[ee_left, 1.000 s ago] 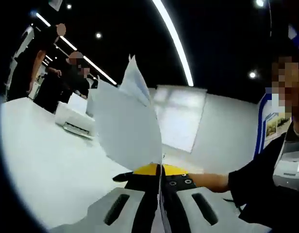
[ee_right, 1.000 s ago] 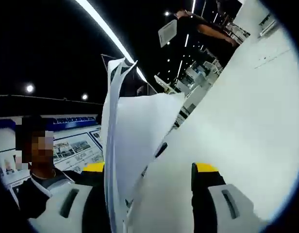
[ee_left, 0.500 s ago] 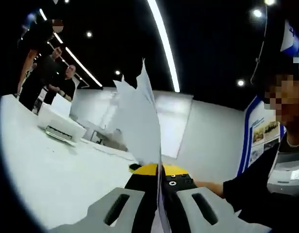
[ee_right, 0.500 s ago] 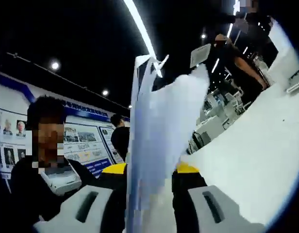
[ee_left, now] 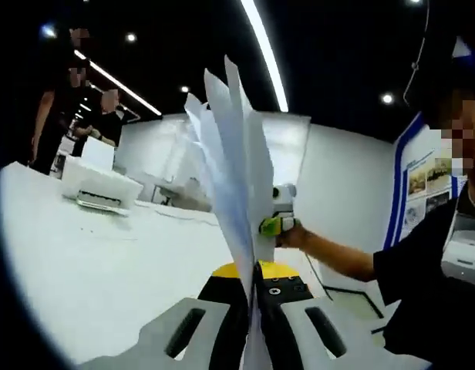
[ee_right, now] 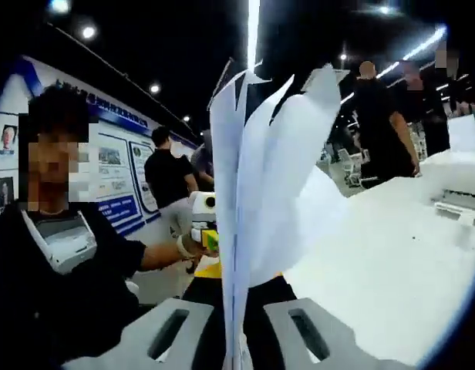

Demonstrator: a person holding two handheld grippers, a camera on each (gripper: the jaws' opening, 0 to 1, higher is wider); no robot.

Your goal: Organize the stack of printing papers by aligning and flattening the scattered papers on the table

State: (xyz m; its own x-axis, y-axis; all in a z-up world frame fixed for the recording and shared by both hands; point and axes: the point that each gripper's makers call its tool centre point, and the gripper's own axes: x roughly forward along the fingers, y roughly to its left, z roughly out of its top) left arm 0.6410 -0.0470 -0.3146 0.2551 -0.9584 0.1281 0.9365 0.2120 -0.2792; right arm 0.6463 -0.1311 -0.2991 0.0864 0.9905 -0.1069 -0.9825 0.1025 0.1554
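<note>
A stack of white printing papers [ee_left: 236, 169] stands upright and edge-on, its sheets fanned apart at the top. My left gripper [ee_left: 251, 284] is shut on the stack's lower edge. In the right gripper view the same papers [ee_right: 257, 193] rise between the jaws of my right gripper [ee_right: 234, 291], which is shut on them. The right gripper [ee_left: 279, 222], held by a hand, shows just behind the sheets in the left gripper view. The left gripper [ee_right: 203, 222] peeks out beside the sheets in the right gripper view. The papers are lifted off the white table [ee_left: 91, 262].
A white printer [ee_left: 100, 190] sits on the table's far side, seen again as a printer [ee_right: 461, 203] at the right edge. The table [ee_right: 376, 262] spreads wide and bare. A person in black [ee_right: 60, 285] holds the grippers. Several people [ee_right: 380, 127] stand behind.
My right gripper's jaws, wide apart a second ago, have shut on the papers. Both views have tilted, and the sheets now stand more upright and closer together. The left gripper stayed shut.
</note>
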